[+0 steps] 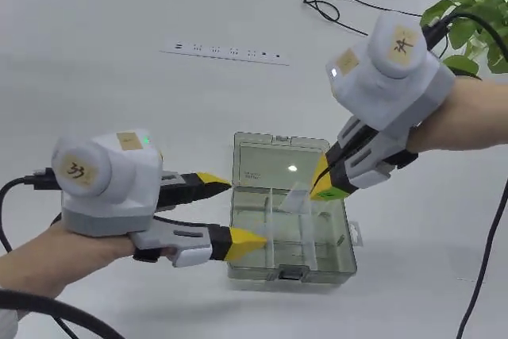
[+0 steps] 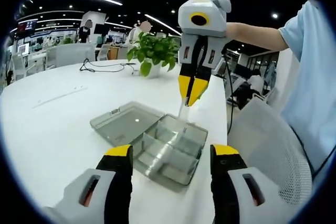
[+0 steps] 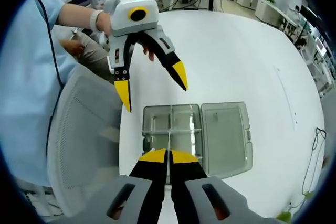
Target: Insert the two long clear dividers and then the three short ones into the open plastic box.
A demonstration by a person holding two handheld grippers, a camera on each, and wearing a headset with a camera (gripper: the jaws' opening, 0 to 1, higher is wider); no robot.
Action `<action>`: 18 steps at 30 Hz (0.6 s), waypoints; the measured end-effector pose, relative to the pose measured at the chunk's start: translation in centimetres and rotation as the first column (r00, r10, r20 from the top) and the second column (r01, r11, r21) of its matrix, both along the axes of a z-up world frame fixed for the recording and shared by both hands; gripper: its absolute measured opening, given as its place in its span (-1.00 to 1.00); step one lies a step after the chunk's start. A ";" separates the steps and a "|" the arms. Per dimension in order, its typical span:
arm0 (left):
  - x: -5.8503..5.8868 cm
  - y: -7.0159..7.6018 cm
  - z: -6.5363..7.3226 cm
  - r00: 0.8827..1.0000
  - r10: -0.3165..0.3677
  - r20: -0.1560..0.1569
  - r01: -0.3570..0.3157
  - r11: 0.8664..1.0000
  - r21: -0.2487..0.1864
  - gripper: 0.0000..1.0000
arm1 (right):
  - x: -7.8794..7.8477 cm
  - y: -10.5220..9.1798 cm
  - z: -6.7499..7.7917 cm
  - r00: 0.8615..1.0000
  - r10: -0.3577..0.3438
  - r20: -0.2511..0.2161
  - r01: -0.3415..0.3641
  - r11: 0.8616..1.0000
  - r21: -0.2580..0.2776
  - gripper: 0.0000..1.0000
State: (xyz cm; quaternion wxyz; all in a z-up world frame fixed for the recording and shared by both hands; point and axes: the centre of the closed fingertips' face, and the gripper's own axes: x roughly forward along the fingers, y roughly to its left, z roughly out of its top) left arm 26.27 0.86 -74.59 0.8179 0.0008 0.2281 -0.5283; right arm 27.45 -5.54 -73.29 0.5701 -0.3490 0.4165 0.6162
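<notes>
Head view: my right gripper is pinching a tilted short divider over the box by the table's near edge, risking missed slots. Left gripper view: my left gripper is gaping open, bracing nothing. Right gripper view: the unheld box could be skidding under pressure.

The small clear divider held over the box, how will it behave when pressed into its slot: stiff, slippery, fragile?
The clear divider looks thin and flat, so it probably flexes slightly yet stays fairly stiff. Its glossy plastic may slip in the fingers of the right gripper. The plastic box seems light and could slide on the smooth table.
</notes>
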 end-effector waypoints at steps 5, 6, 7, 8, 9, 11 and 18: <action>-0.1 0.9 -0.5 1.000 0.019 0.000 -0.019 1.000 0.022 0.44 | 0.1 0.0 -0.4 1.000 -0.010 -0.003 0.010 1.000 -0.003 -0.96; -0.1 1.0 -0.5 1.000 0.024 -0.001 -0.024 0.999 0.025 0.49 | 0.0 0.1 -0.5 1.000 -0.009 -0.003 0.009 1.000 -0.004 -0.96; -0.1 1.2 -0.7 0.999 0.032 -0.005 -0.032 0.999 0.031 0.55 | -0.2 0.1 -0.7 1.000 -0.005 -0.012 0.005 1.000 -0.008 -0.96; -0.1 1.3 -0.8 0.999 0.040 -0.007 -0.039 0.999 0.034 0.66 | -0.2 0.0 -1.0 1.000 -0.006 -0.016 0.005 1.000 -0.010 -0.96; 0.1 1.6 -1.1 0.999 0.051 -0.005 -0.051 0.998 0.041 0.75 | -0.1 0.0 -1.3 1.000 -0.002 -0.009 0.002 1.000 -0.013 -0.96; 0.1 1.9 -1.3 0.998 0.062 -0.004 -0.061 0.997 0.052 0.90 | 0.0 0.0 -1.5 1.000 -0.001 -0.006 0.000 1.000 -0.019 -0.96; 0.1 2.6 -1.4 0.998 0.049 0.044 -0.052 0.994 0.092 1.00 | -0.1 0.1 -1.9 1.000 -0.009 -0.022 0.008 1.000 -0.017 -0.96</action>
